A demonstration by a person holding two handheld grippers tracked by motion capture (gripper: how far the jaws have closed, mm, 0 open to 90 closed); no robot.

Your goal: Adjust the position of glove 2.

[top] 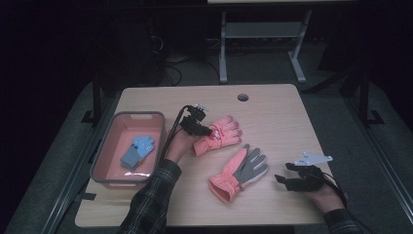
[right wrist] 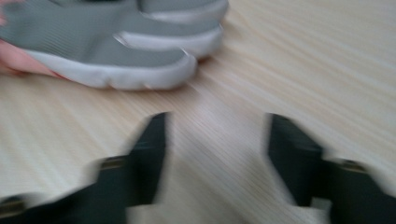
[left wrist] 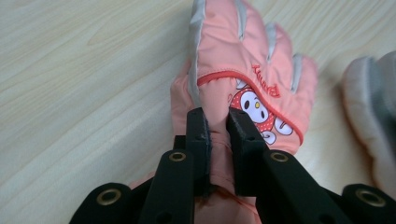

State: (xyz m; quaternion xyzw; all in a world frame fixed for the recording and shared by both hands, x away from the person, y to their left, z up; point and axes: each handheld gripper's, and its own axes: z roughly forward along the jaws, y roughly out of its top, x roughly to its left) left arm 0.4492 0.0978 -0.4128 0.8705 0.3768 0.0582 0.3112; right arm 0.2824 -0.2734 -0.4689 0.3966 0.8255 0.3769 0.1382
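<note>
A pink glove (top: 219,133) with a cartoon print lies back-up near the table's middle. My left gripper (top: 203,129) is shut on a pinched fold of that pink glove (left wrist: 243,88) near its cuff; the left gripper (left wrist: 218,116) has its jaws close together with fabric between them. A second pink glove (top: 239,171) lies palm-up, grey palm showing, toward the front. My right gripper (top: 281,179) hovers open just right of it, over bare wood. In the right gripper view the grey glove fingers (right wrist: 116,51) lie beyond the open right gripper (right wrist: 215,126), which holds nothing.
A pink bin (top: 113,127) with a grey rim stands at the table's left, holding a small blue glove (top: 137,151). A round cable hole (top: 243,97) sits near the far edge. Table legs and cables lie beyond the desk.
</note>
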